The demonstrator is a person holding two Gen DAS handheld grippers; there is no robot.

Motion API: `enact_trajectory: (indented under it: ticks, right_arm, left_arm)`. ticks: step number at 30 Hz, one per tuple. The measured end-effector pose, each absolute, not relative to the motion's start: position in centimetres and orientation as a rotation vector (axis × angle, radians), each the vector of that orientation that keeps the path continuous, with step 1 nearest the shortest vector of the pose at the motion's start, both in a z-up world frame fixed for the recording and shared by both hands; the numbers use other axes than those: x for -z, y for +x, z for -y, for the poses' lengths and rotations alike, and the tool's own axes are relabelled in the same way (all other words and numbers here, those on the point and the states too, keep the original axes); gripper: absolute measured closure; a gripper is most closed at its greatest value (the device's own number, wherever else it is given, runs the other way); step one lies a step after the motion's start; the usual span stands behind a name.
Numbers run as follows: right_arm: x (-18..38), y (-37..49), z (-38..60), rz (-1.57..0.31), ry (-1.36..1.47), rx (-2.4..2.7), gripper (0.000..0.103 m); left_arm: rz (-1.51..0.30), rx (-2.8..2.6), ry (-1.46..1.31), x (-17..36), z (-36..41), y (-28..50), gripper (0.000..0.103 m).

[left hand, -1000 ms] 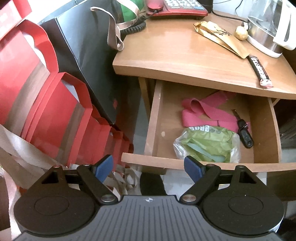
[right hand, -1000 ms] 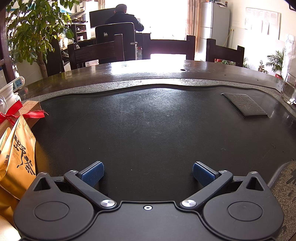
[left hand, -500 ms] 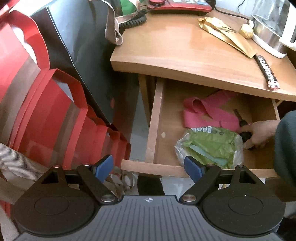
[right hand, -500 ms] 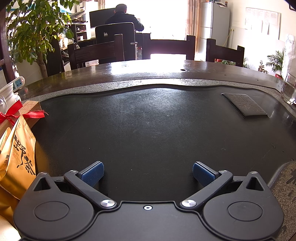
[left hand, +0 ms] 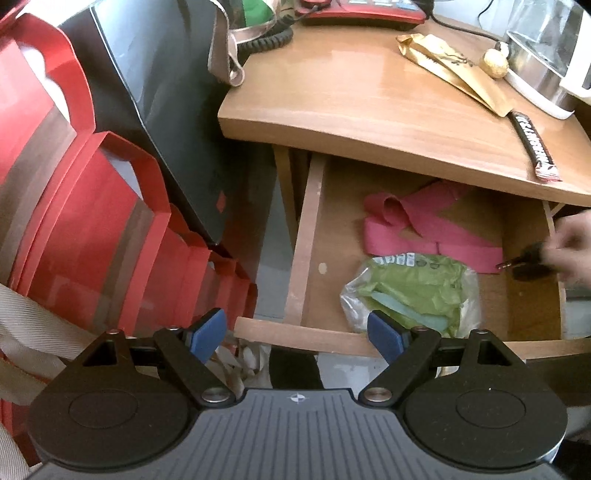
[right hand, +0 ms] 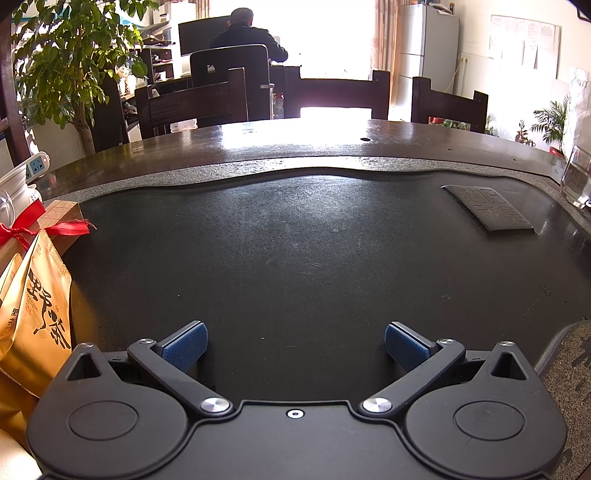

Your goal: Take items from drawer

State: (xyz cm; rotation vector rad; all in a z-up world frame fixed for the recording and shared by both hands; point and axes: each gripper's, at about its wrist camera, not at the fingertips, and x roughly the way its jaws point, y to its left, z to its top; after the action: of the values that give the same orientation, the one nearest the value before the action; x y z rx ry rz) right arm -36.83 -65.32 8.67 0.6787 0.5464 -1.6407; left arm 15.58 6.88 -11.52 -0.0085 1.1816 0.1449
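In the left wrist view an open wooden drawer (left hand: 308, 258) under a small table holds a pink strap (left hand: 424, 232) and a clear bag of green material (left hand: 413, 291). A bare hand (left hand: 570, 251) at the right edge holds a black car key (left hand: 528, 260) above the drawer's right side. My left gripper (left hand: 295, 338) is open and empty, hovering in front of the drawer's front rail. My right gripper (right hand: 295, 347) is open and empty, resting over a dark stone table top (right hand: 314, 258), away from the drawer.
On the small table top (left hand: 369, 103) lie a red telephone (left hand: 365, 11), a gold packet (left hand: 454, 70), a snack bar (left hand: 535, 147) and a kettle (left hand: 546, 55). Red and black gift bags (left hand: 92, 221) stand left of the drawer. An orange bag (right hand: 33, 314) stands at the stone table's left.
The hand that reached into the drawer has lifted the black key off the drawer floor and drawn it to the right. The left gripper shifted slightly; the right gripper has not moved.
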Motion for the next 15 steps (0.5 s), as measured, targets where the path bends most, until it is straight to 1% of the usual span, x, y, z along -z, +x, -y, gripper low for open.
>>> enact_trajectory:
  ticks: [15]
  right_arm:
    - [-8.67, -36.83, 65.32, -0.546, 0.679, 1.641, 0.0]
  left_arm:
    - [-1.169, -0.144, -0.005, 10.67, -6.74, 15.43, 0.016]
